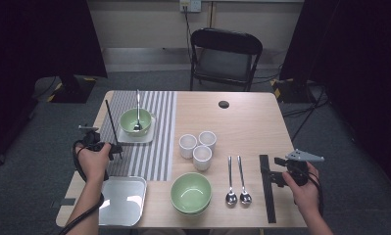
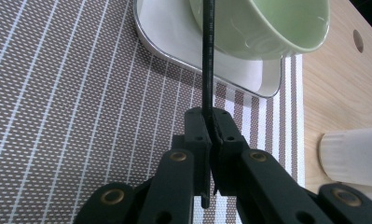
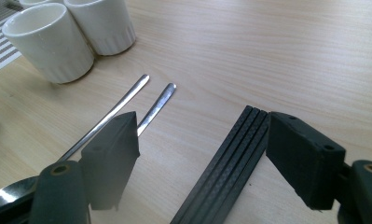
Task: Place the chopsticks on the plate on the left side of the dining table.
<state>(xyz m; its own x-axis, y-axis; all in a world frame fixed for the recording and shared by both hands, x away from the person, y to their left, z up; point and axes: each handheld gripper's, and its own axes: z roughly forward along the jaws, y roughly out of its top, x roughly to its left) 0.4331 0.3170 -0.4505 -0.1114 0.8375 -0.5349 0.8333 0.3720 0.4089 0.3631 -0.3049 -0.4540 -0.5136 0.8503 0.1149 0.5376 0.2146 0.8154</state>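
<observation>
Dark curtains and a folding chair [image 1: 226, 54] back the wooden table [image 1: 242, 117] in the high view. Landmark = striped placemat [image 1: 154, 142], on the table's left part. On the mat's far end sits a small tray w/ a green bowl [image 1: 134, 121], spoon [image 1: 137, 110] standing in it. Your left gripper [image 1: 115, 148] is at the mat's left edge, pinching a thin black stick [image 1: 112, 122] that rises and leans away from you, just left of that bowl. Right of the mat: three white cups [image 1: 197, 146] bunched together, then a 2nd green bowl [image 1: 191, 192], two spoons [image 1: 237, 178] side by side, and a bundle of black sticks [image 1: 266, 188] lying flat, well apart from the mat. Metal tray [image 1: 123, 200] touches the mat's near edge. Your right gripper [image 1: 274, 175] hovers at that bundle. Left gripper view: jaws pressed together on the stick [image 2: 208, 70], mat [image 2: 72, 116] underneath, bowl's tray [image 2: 174, 42] just beyond the tips. Right gripper view: right gripper [image 3: 200, 154] w/ jaws spread wide, nothing pinched; the bundle [image 3: 230, 163] lies between them, closer to the right-hand jaw, spoon handles [image 3: 146, 100] by the other jaw, cups [image 3: 67, 32] beyond, mat corner at far left.
</observation>
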